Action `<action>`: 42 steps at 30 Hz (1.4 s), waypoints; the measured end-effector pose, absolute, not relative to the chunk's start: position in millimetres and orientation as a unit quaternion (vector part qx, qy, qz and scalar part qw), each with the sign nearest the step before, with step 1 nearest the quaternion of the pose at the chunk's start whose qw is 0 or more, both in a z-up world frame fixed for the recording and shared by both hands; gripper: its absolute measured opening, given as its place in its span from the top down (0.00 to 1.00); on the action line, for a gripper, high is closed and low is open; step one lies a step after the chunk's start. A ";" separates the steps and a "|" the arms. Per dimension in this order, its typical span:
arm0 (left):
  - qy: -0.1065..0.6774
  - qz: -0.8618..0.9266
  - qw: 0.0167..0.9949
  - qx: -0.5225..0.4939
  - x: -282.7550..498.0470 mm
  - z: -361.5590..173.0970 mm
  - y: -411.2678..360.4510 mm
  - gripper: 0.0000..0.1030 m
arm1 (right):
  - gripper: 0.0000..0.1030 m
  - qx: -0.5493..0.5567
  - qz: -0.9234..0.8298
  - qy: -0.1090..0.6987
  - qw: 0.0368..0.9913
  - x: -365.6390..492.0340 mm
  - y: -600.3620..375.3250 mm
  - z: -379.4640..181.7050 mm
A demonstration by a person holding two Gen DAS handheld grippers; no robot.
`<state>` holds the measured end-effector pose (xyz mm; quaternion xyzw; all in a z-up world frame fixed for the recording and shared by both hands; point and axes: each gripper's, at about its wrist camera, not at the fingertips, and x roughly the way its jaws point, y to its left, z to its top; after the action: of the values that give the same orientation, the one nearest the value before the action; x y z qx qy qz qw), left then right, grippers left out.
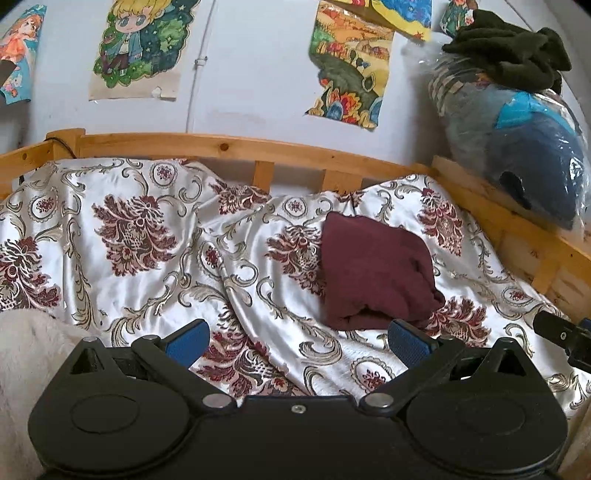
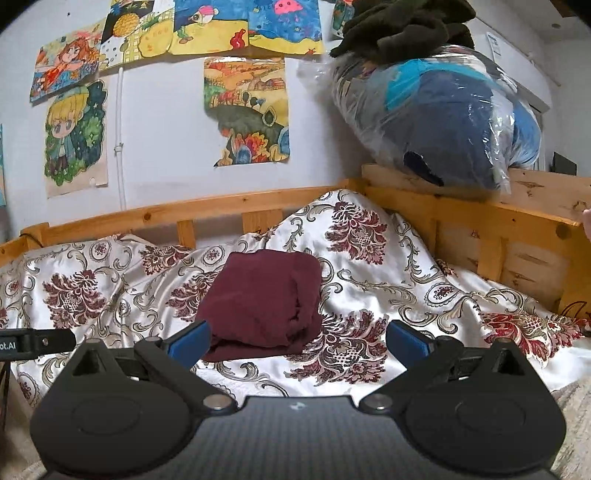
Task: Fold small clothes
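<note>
A dark maroon garment [image 1: 375, 273] lies folded into a compact block on the patterned bedspread [image 1: 147, 229]. It also shows in the right wrist view [image 2: 264, 306]. My left gripper [image 1: 299, 341] is open and empty, just in front of and left of the garment. My right gripper [image 2: 299, 341] is open and empty, just in front of the garment, its left pad [image 2: 190, 341] at the garment's near corner. The right gripper's tip shows at the right edge of the left wrist view [image 1: 561, 334]. The left gripper's tip shows at the left edge of the right wrist view [image 2: 37, 341].
A wooden bed rail [image 1: 258, 147] runs along the back and right side. A plastic-wrapped blue bundle [image 2: 454, 125] with a dark green cloth [image 2: 402, 29] on top sits on the right rail. A white fluffy cloth [image 1: 26, 354] lies at the near left. Drawings hang on the wall.
</note>
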<state>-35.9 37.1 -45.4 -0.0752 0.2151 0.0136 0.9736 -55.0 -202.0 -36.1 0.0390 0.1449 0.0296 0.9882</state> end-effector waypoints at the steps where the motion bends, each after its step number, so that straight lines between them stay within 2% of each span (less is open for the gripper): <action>1: 0.217 0.013 0.973 -0.073 -35.3 -45.7 36.5 0.01 | 0.00 0.039 0.030 0.144 0.988 -55.6 -201.5 -36.3; 14: 0.222 0.016 0.974 -0.039 -36.0 -49.1 26.4 0.01 | 0.00 0.040 0.028 0.146 0.988 -55.4 -202.3 -36.4; 42: 0.224 0.016 0.974 -0.035 -35.7 -50.3 24.6 0.01 | 0.00 0.038 0.027 0.150 0.988 -54.0 -201.7 -38.7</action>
<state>-35.7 24.6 -50.3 -0.0355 0.2242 0.0159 0.9738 -54.0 -201.7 -38.7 0.0377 0.1500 0.0268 0.9876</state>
